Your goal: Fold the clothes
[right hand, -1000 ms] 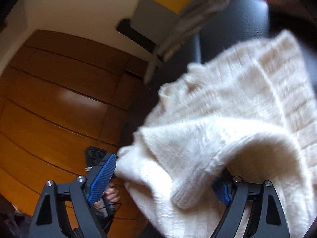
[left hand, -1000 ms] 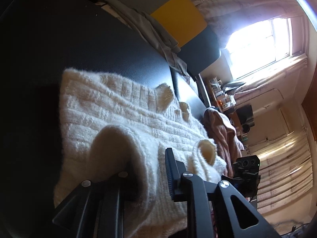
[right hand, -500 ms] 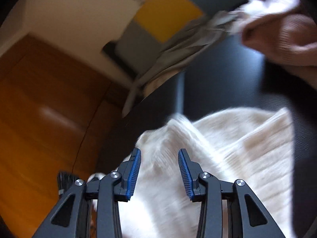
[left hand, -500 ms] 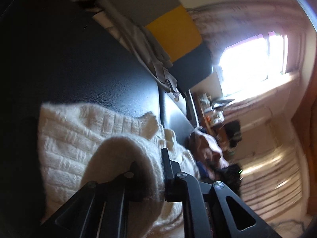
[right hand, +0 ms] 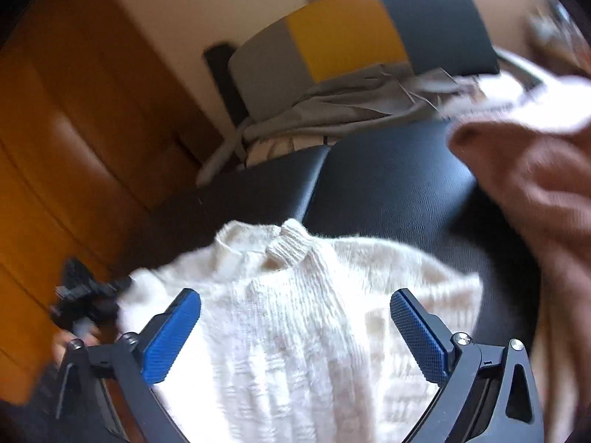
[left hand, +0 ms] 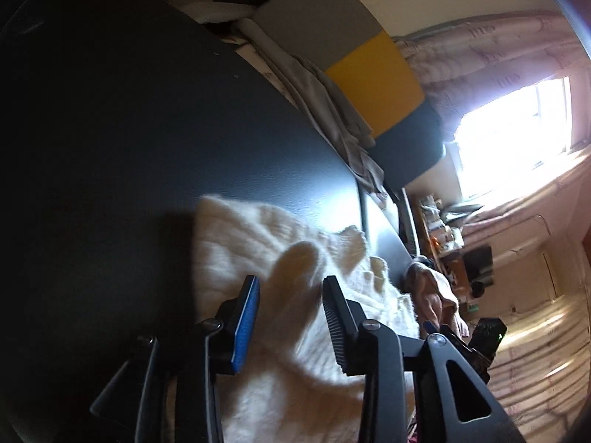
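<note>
A cream knitted sweater [right hand: 295, 313] lies folded on a black padded surface [right hand: 388, 177]; it also shows in the left wrist view [left hand: 236, 243]. My left gripper [left hand: 290, 295] is open, its jaws apart on either side of a raised fold of the sweater, not clamping it. My right gripper [right hand: 295, 317] is wide open just above the sweater, holding nothing. The other gripper [right hand: 81, 295] shows at the sweater's left edge.
A pink-brown garment [right hand: 535, 192] lies at the right of the black surface, also seen in the left wrist view [left hand: 432, 295]. A grey cloth [right hand: 332, 107] lies before a grey, yellow and dark cushion [right hand: 343, 26]. Wooden panels [right hand: 55, 147] stand left. A bright window [left hand: 517, 129] is far right.
My left gripper has opened and let go of the sweater fold. My right gripper let go earlier, drew back, and has now opened wider over the laid-down sweater.
</note>
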A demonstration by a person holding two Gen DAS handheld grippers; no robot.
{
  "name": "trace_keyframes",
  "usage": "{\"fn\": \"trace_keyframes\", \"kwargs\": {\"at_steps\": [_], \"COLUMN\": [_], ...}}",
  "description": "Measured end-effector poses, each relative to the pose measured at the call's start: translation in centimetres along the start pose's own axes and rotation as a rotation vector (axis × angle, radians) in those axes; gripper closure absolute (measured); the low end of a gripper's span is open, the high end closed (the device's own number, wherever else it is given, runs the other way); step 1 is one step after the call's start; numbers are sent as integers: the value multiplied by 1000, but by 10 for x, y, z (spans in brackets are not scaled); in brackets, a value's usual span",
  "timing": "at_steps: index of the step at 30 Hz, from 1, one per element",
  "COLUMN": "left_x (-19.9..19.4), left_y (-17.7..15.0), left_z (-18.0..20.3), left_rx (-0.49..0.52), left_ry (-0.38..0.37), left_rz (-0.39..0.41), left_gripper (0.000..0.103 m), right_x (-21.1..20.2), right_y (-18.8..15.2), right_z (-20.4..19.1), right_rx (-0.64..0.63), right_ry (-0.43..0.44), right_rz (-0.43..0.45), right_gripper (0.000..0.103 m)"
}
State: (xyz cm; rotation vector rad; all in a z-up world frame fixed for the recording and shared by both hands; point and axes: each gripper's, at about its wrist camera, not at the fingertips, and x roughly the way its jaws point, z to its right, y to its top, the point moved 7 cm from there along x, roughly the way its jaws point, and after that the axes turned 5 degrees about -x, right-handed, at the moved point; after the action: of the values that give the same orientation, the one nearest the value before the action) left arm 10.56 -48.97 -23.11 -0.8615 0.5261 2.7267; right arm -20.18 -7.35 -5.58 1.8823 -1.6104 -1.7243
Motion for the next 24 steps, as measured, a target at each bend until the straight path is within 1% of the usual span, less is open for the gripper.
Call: {"fn": "trace_keyframes", "kwargs": {"at_steps": [3, 5, 6, 7, 8, 10, 13, 16, 17, 18, 19, 20, 21, 23, 24], "left_x": [-6, -8, -8, -9, -9, -10, -11, -6, -3, 1, 3, 3, 1, -5, -6], "left_y": [-3, -7, -9, -10, -10, -10, -9, -7, -6, -4, -1, 3, 11, 27, 32], "left_z": [-12, -13, -13, -12, -10, -5, 2, 13, 17, 20, 22, 23, 23, 18, 16], "left_rx": [-2, 32, 50, 78, 110, 183, 300, 463, 516, 564, 590, 590, 574, 506, 458], "left_ry": [26, 44, 54, 62, 76, 108, 154, 217, 234, 240, 234, 225, 206, 156, 116], "left_rz": [-7, -12, -15, -19, -19, -16, -12, -18, -24, -37, -50, -53, -54, -54, -92], "left_gripper": [67, 67, 67, 67, 67, 67, 66, 66, 66, 66, 66, 66, 66, 66, 66], "right_x": [28, 47, 55, 60, 64, 68, 70, 69, 70, 72, 73, 74, 73, 70, 69], "right_y": [-1, -6, -8, -10, -10, -7, -2, -1, -1, 0, 1, 2, 3, 5, 5], "right_z": [3, 8, 8, 7, 6, 4, 4, 1, -1, -2, -3, -2, -2, -2, -1], "right_rx": [-45, -48, -51, -57, -70, -109, -151, -161, -182, -202, -207, -204, -201, -200, -204], "right_ry": [-64, -99, -101, -83, -77, -93, -126, -118, -137, -165, -189, -212, -224, -221, -224], "right_rz": [-132, -248, -291, -314, -327, -326, -306, -288, -284, -286, -294, -300, -303, -304, -305], "right_gripper": [0, 0, 0, 0, 0, 0, 0, 0, 10, 45, 65, 85, 85, 85, 85]}}
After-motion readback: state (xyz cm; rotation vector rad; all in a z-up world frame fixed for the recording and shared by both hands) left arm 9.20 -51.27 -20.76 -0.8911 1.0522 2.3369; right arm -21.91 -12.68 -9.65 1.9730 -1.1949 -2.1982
